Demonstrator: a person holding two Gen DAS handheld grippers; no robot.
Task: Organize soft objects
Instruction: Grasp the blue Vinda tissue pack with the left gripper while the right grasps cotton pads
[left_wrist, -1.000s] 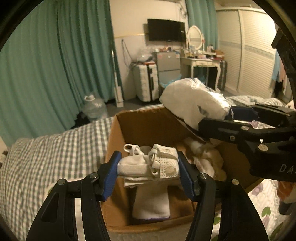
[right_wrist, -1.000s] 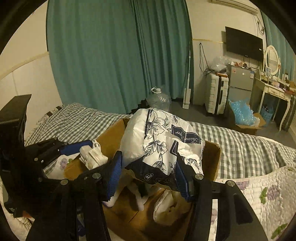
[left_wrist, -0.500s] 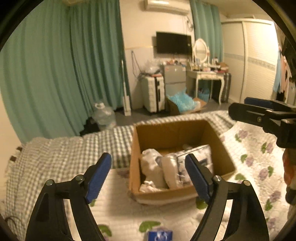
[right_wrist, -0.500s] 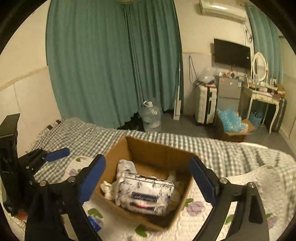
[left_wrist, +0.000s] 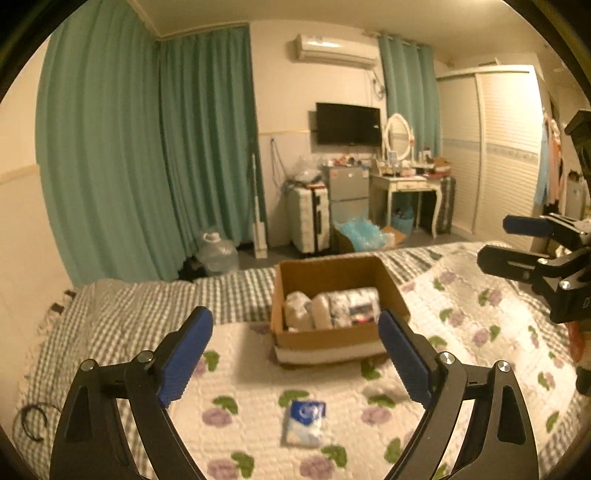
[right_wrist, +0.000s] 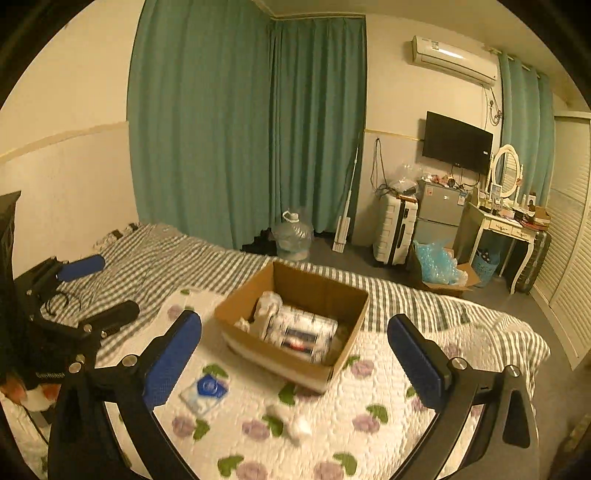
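Both claws, left claw (left_wrist: 295, 354) and right claw (right_wrist: 293, 360), have just been opening and are held wide, empty. Packs are stowed in the cardboard box (left_wrist: 332, 341); the tissue packet (left_wrist: 306, 422) on the bed (left_wrist: 461, 332) is judged next.

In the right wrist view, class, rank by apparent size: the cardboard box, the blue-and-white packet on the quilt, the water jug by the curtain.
1. cardboard box
2. and 3. blue-and-white packet and water jug look alike; the jug stands farther away, so I leave them unranked.
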